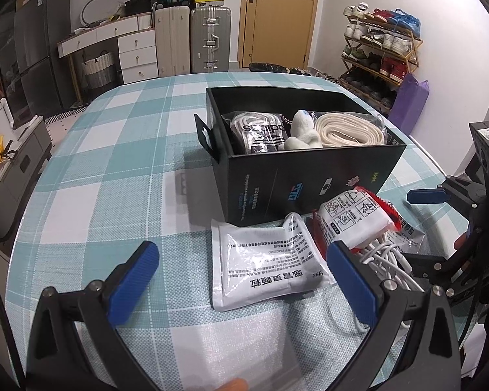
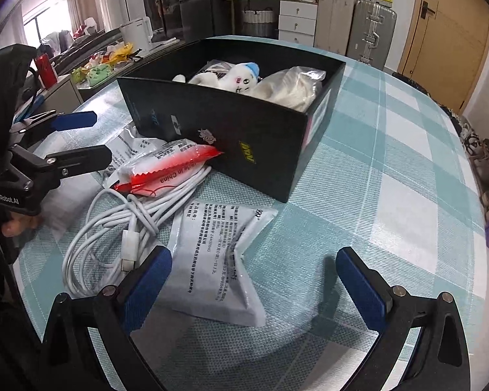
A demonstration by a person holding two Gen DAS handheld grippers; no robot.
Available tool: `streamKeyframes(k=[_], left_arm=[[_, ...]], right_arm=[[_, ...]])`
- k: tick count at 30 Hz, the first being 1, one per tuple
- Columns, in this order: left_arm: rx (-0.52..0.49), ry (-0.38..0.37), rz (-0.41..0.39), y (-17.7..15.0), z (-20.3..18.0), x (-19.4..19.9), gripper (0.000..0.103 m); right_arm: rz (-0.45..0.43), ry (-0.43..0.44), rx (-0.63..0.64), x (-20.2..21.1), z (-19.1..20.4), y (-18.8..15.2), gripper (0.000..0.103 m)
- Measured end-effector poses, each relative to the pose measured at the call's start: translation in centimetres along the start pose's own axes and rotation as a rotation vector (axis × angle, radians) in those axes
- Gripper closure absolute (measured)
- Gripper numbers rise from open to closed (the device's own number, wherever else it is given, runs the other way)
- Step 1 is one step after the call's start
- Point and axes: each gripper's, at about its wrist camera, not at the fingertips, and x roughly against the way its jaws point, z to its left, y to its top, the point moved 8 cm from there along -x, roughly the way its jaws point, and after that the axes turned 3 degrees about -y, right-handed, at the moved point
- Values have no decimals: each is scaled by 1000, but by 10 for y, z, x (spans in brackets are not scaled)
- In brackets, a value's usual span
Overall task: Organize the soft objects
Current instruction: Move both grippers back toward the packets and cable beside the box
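A black box (image 1: 309, 176) (image 2: 238, 137) stands on the checked tablecloth and holds a bagged lace bundle (image 1: 260, 133), a white plush toy (image 1: 301, 130) (image 2: 234, 76) and a bagged cream strap (image 1: 348, 130) (image 2: 293, 89). In front of it lie a white sachet (image 1: 264, 260), a red-edged packet (image 1: 358, 218) (image 2: 166, 166), a coiled white cable (image 1: 384, 257) (image 2: 130, 224) and another white sachet (image 2: 218, 254). My left gripper (image 1: 244, 280) is open, low over the first sachet. My right gripper (image 2: 254, 286) is open over the other sachet.
The right gripper shows at the right edge of the left wrist view (image 1: 453, 195); the left gripper shows at the left of the right wrist view (image 2: 78, 137). Suitcases (image 1: 192, 39), drawers (image 1: 137, 52) and a shoe rack (image 1: 378, 52) stand beyond the table.
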Motion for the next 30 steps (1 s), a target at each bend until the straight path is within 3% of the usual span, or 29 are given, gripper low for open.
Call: streamKeyframes(k=[10, 27, 30], left_arm=[[0, 2, 3, -1, 1, -1, 0], [7, -6, 9, -4, 2, -4, 0], [7, -4, 11, -5, 2, -4, 0]], right_arm=[[2, -31, -28, 1, -13, -1, 1], [-15, 14, 13, 10, 2, -1, 1], [-6, 7, 24, 5, 5, -3, 7]])
